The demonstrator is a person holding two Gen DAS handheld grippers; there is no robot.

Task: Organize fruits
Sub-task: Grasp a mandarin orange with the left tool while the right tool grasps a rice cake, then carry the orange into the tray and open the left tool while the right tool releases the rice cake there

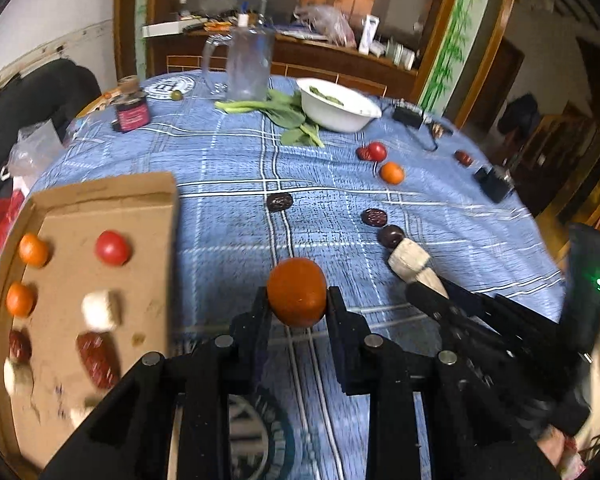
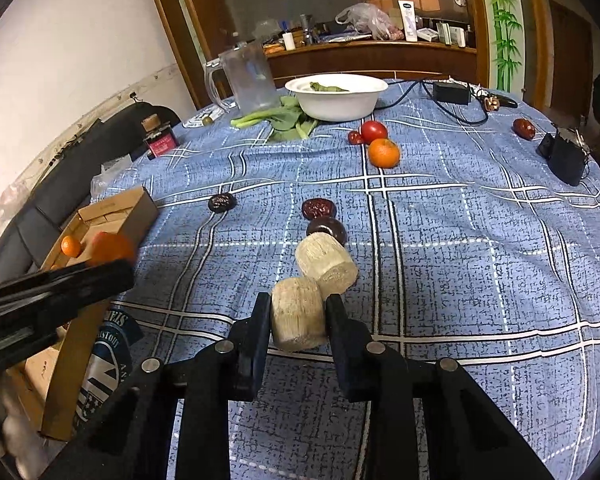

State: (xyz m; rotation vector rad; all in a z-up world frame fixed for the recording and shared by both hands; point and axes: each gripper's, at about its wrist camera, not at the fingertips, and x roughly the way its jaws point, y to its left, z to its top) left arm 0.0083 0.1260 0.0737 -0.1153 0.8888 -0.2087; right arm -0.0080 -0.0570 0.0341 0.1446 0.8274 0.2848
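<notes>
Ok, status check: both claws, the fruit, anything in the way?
Left claw shut on orange, beside box. Right claw shut on pale chunk; second chunk touching it. Dates just ahead; path to box open.

- The left gripper (image 1: 297, 304) is being seen as matte black, with two flat, blocky fingers (image 1: 260, 320).
- Round silver screw heads are showing on its linkage arms.
- The right gripper (image 2: 298, 316) is being seen in the same black, with matching silver screws.
- A green light is glowing on the right gripper's black body in the left view.
</notes>
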